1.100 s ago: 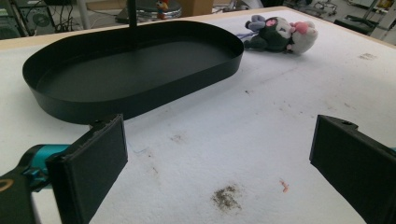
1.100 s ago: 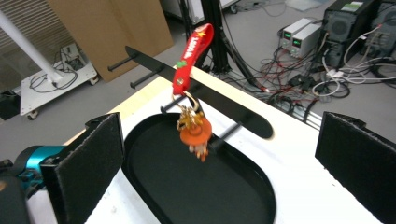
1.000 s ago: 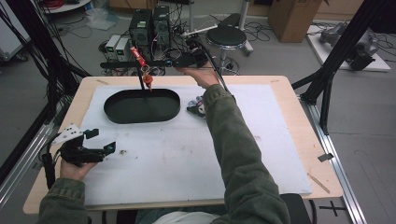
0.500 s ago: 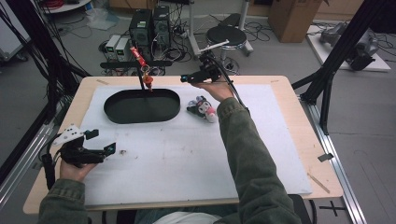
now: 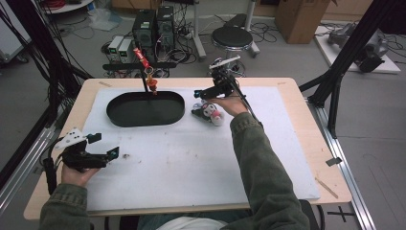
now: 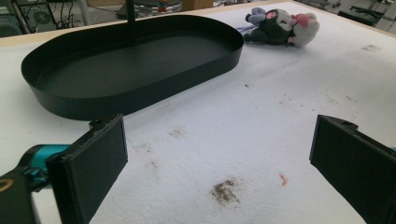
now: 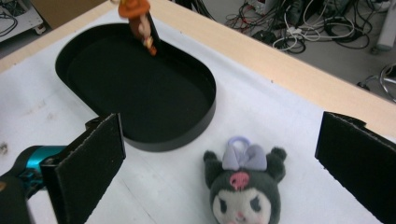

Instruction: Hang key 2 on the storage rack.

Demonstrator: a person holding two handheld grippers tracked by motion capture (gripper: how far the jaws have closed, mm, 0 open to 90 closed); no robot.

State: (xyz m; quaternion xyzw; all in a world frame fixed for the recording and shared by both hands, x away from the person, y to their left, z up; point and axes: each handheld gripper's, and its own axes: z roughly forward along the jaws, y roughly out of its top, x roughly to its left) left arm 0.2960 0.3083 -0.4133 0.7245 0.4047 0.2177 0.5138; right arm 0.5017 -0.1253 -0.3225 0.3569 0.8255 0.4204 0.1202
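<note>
Right gripper (image 7: 219,154) lines up on the plush toy (image 7: 243,191)
Its fingers are spread, the toy lying between them for a pinch; left gripper (image 6: 219,158), fingers spread, idles beside the black oval tray (image 6: 140,93)

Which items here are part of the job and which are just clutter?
In play:
- right gripper, jaws open above the toy
- plush toy on the white mat
- black oval tray beside it
- small hanging figure over the tray's far rim

Lying about:
- left gripper, open, parked near the table's left edge
- stool, computer towers on the floor
</note>
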